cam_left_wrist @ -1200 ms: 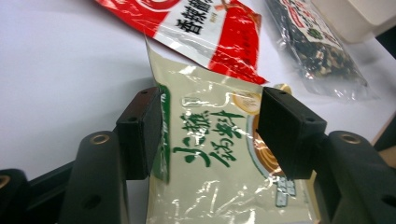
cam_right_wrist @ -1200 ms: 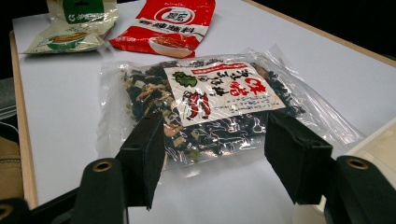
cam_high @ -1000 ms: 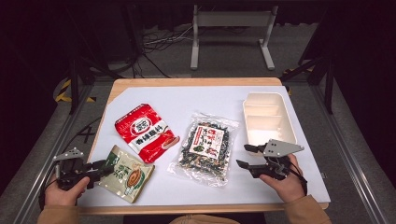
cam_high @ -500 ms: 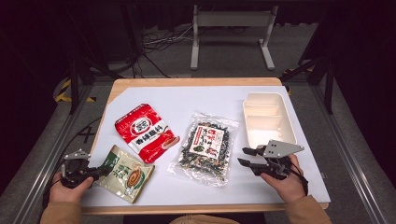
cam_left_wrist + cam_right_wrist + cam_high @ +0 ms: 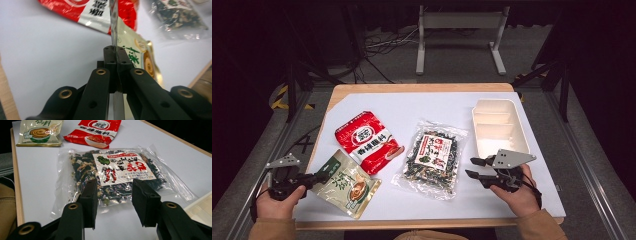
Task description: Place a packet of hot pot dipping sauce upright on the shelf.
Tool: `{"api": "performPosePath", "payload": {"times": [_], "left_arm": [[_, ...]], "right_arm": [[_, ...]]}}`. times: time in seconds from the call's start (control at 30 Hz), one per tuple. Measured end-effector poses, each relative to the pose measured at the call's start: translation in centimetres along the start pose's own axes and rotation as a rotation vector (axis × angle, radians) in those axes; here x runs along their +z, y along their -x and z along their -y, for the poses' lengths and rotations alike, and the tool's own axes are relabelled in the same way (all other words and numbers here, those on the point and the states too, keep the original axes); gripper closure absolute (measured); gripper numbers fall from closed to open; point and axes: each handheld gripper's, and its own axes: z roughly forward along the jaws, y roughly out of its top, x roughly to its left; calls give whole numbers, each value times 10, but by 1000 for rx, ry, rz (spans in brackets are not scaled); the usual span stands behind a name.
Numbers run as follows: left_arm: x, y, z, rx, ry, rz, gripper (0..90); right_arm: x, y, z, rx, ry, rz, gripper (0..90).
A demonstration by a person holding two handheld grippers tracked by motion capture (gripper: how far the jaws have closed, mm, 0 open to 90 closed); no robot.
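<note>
A green and beige soup packet [image 5: 349, 182] lies at the table's near left, and my left gripper [image 5: 321, 176] is shut on its left corner. In the left gripper view the jaws [image 5: 114, 50] are clamped on the packet's thin edge [image 5: 140, 53], which stands raised. My right gripper [image 5: 471, 167] hovers at the near right with its jaws apart. They have just been closing part-way, with nothing between them. They point at a clear bag of dried seaweed mix [image 5: 433, 159], which lies a little beyond the fingertips [image 5: 115, 192] in the right gripper view [image 5: 117, 171].
A red noodle packet [image 5: 368, 141] lies behind the green one, overlapping its top edge. A white compartment box [image 5: 499, 125] stands at the far right, just beyond my right hand. A white sheet [image 5: 432, 107] covers the wooden table.
My left gripper has shut on the green packet's corner and risen a little with it. My right gripper's jaws have narrowed, and that hand has stayed put.
</note>
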Motion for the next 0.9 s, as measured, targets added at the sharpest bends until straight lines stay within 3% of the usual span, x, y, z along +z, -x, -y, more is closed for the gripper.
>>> {"api": "performPosePath", "payload": {"times": [0.23, 0.4, 0.5, 0.63, 0.83, 0.9], "left_arm": [[-17, 27, -15, 109, 54, 24, 894], [-31, 52, -25, 236, 81, 42, 894], [-37, 62, -31, 290, 83, 43, 895], [-41, 74, -40, 325, 84, 59, 894], [-40, 89, -59, 381, 88, 82, 894], [-38, 95, -66, 402, 86, 89, 894]], "right_arm": [[-4, 0, -5, 2, 12, -15, 561], [-7, -1, -11, -6, 30, -35, 563], [-6, -2, -15, -24, 30, -39, 563], [-4, -4, -21, -38, 21, -39, 573], [-2, -9, -31, -29, 25, -101, 545], [-2, -12, -35, -50, 21, -107, 542]]}}
